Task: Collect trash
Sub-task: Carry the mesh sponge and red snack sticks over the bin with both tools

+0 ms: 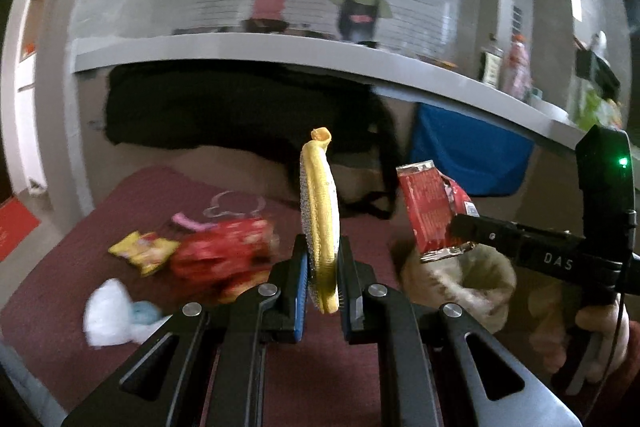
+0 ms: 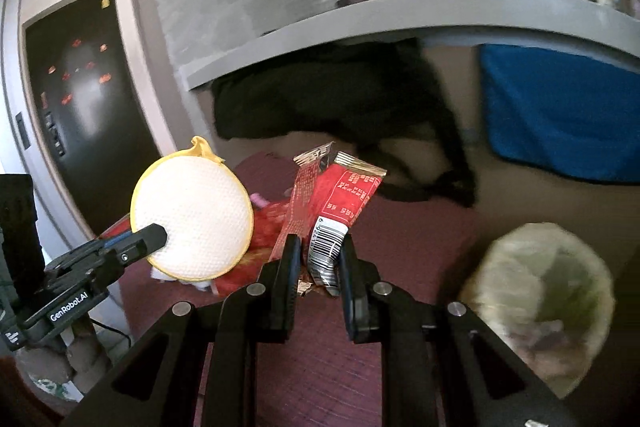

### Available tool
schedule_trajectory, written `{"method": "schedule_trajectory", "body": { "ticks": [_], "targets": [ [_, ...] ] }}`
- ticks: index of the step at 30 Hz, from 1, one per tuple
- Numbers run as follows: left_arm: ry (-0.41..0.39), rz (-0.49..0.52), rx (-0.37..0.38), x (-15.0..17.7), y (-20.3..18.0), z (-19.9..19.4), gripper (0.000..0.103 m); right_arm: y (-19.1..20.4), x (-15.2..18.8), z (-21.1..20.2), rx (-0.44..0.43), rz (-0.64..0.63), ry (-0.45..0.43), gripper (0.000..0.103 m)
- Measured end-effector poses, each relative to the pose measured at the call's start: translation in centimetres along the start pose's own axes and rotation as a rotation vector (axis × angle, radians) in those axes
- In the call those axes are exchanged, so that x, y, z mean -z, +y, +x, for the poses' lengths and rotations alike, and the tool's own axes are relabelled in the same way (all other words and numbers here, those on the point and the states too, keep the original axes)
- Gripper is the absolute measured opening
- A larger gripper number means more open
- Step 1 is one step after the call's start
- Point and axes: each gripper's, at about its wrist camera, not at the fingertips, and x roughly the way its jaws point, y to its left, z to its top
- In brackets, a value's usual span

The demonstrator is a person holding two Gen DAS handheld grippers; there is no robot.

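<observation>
Both tongs are loaded and up in the air over the maroon woven mat (image 1: 56,275). The left gripper (image 1: 323,279) is clamped on a flat round yellow-rimmed white mesh pad (image 1: 320,211), pinched at its lower edge so it stands upright. From the right wrist view you see its full disc face (image 2: 192,223). It looks light and a bit springy; an edge pinch like this should hold.

The right gripper (image 2: 320,267) is closed on a crumpled red foil wrapper with a barcode (image 2: 340,203), caught near its barcode end. Thin, crinkly, slick foil, I'd say, so it could slide out if the squeeze loosens.

The round bin lined with a pale plastic bag (image 2: 536,307) sits just off the mat, to the right of the wrapper and below it.

Remaining on the mat: a yellow snack packet (image 1: 144,251), a blurred red packet (image 1: 228,255), a white crumpled tissue (image 1: 108,311).
</observation>
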Motion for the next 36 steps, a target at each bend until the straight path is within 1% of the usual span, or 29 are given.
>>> {"method": "schedule_trajectory", "body": {
  "ticks": [6,12,15,19,26,29,32,36],
  "targets": [
    [-0.002,0.067,0.076,-0.5,-6.8,2.1,0.013,-5.5,0.8,-4.7,0.099,0.048,-0.043,0.017],
    [0.005,0.131,0.14,-0.4,-12.9,3.8,0.013,-9.7,2.3,-8.3,0.192,0.083,-0.076,0.017],
    [0.014,0.164,0.164,-0.3,-15.1,4.6,0.013,-11.7,2.8,-9.3,0.247,0.091,-0.088,0.017],
    [0.031,0.196,0.197,-0.1,-17.7,6.1,0.013,-14.4,3.3,-10.0,0.298,0.12,-0.09,0.017],
    [0.089,0.184,0.245,0.2,-19.5,10.6,0.013,-18.2,4.1,-10.1,0.366,0.153,-0.085,0.017],
    [0.133,0.165,0.253,0.7,-19.9,13.1,0.013,-19.1,4.4,-9.7,0.371,0.162,-0.08,0.017],
    [0.159,0.155,0.252,1.3,-20.0,15.1,0.013,-19.6,4.6,-8.9,0.373,0.164,-0.074,0.017],
    [0.198,0.129,0.246,1.7,-19.7,17.3,0.013,-20.7,5.0,-7.4,0.355,0.185,-0.056,0.017]
  ]
}}
